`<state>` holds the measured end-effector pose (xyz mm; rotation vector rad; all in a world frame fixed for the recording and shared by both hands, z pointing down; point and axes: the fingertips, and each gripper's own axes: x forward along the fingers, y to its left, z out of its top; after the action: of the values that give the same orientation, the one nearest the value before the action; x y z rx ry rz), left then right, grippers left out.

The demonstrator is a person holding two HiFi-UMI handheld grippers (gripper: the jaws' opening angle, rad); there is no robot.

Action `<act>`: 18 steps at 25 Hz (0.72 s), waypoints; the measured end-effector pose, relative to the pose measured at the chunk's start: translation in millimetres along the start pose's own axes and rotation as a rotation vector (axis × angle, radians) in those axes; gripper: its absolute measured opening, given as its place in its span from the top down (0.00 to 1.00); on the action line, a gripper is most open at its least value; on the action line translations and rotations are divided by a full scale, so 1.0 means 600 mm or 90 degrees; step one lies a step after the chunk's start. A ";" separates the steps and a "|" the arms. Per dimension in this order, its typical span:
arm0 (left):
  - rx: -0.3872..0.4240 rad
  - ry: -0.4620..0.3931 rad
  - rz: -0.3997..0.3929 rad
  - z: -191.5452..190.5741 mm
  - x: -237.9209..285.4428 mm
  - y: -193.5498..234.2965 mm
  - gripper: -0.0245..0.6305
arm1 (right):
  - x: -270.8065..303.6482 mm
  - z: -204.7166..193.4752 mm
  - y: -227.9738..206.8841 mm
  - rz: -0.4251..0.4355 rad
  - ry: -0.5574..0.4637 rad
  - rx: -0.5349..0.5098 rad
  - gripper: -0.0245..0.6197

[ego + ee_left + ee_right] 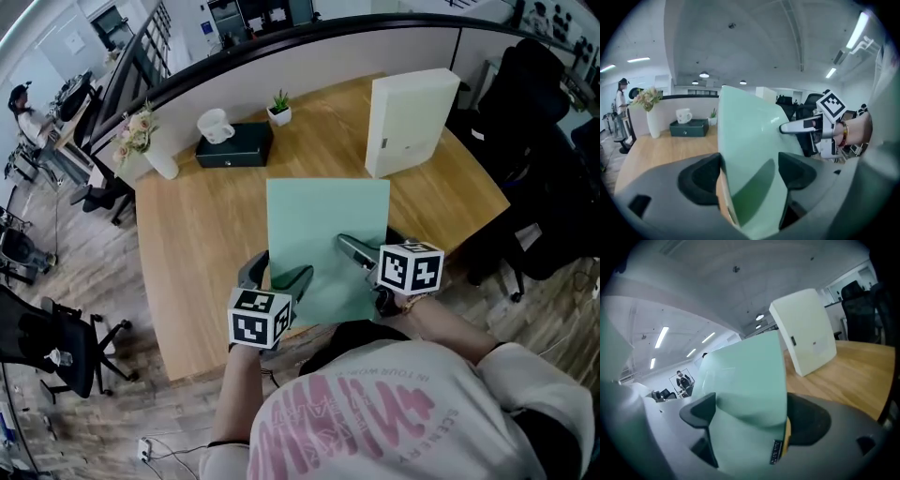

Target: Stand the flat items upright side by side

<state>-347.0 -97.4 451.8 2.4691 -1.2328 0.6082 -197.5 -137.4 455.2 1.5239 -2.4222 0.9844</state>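
Observation:
A flat mint-green box (328, 234) is held tilted above the wooden table (202, 253) near its front edge, between both grippers. My left gripper (281, 274) is shut on its near left corner; in the left gripper view the green box (750, 140) fills the gap between the jaws (750, 176). My right gripper (370, 258) is shut on its near right edge; in the right gripper view the green box (745, 380) spans the jaws (750, 416). A flat white box (410, 120) stands upright at the back right, also seen as the white box (806, 331).
A dark green tissue box (234, 145) with a white cup (216, 125) on it, a small potted plant (279, 108) and a vase of flowers (150, 145) stand along the table's back left. Office chairs (534, 141) stand to the right, another chair (56, 347) left.

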 end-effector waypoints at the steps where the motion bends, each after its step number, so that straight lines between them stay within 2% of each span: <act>1: 0.007 -0.026 -0.010 0.020 -0.001 -0.010 0.38 | -0.015 0.020 -0.002 0.001 -0.026 -0.007 0.22; 4: 0.027 -0.070 -0.033 0.068 0.002 -0.042 0.33 | -0.056 0.069 -0.011 0.000 -0.092 -0.040 0.22; 10: 0.068 -0.099 -0.032 0.142 0.062 -0.108 0.32 | -0.108 0.161 -0.074 -0.011 -0.169 -0.135 0.22; 15: 0.040 -0.126 -0.042 0.191 0.138 -0.181 0.33 | -0.148 0.216 -0.167 -0.008 -0.172 -0.173 0.22; 18: 0.032 -0.133 -0.029 0.212 0.196 -0.227 0.33 | -0.162 0.242 -0.238 0.003 -0.158 -0.177 0.22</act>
<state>-143.9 -155.6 389.5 2.6505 -1.2446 0.3812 4.1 -187.2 366.6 1.6198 -2.5905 0.4525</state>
